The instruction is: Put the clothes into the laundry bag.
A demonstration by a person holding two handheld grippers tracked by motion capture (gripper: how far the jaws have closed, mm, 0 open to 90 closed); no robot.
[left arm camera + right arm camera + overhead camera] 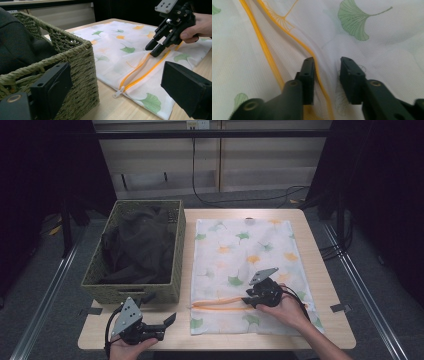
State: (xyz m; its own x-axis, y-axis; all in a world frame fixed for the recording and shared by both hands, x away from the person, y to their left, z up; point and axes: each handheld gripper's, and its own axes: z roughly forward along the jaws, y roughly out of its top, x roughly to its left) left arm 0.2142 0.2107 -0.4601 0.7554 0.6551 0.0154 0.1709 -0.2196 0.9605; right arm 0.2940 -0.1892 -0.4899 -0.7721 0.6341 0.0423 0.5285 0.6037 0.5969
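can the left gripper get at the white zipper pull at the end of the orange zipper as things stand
Probably yes. The left gripper is open by the table's near edge, and the white zipper pull lies exposed on bare wood beside the woven green basket, with nothing between.

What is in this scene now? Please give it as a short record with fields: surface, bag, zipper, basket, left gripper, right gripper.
surface: wooden table
bag: white mesh bag with ginkgo leaf print, lying flat
zipper: orange zipper, open, its white pull at the end nearest the basket
basket: green woven basket, left of the bag, holding dark clothing
left gripper: left gripper open, near the table's front edge, holding nothing
right gripper: right gripper open, jaw tips at the zipper opening
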